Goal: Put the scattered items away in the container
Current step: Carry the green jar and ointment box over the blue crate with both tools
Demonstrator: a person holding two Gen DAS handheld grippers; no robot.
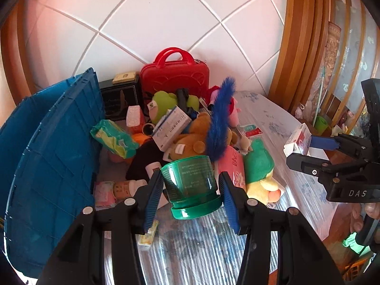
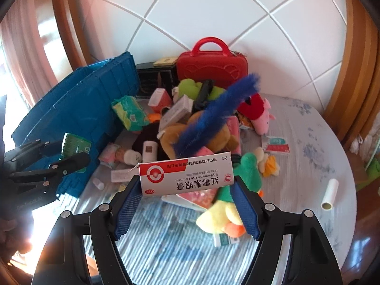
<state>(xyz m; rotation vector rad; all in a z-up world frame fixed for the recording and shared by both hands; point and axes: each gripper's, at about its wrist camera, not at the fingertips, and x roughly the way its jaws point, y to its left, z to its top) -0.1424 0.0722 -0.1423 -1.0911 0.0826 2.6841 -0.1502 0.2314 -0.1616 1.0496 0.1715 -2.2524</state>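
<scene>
Left gripper (image 1: 191, 186) clamps a green jar (image 1: 190, 180); right gripper (image 2: 186, 193) an ointment box (image 2: 186, 177) (both aloft).

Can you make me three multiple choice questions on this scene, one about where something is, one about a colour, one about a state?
1. Where is the red case?
A. inside the blue crate
B. behind the pile, against the tiled wall
C. on the floor

2. What colour is the jar in the left gripper?
A. green
B. yellow
C. white

3. What is the right gripper doing?
A. hanging empty
B. gripping a plush duck
C. holding an ointment box

Answers: 1 B, it stands upright at the wall. 2 A, jar and lid are green. 3 C, the box spans its jaws.
</scene>
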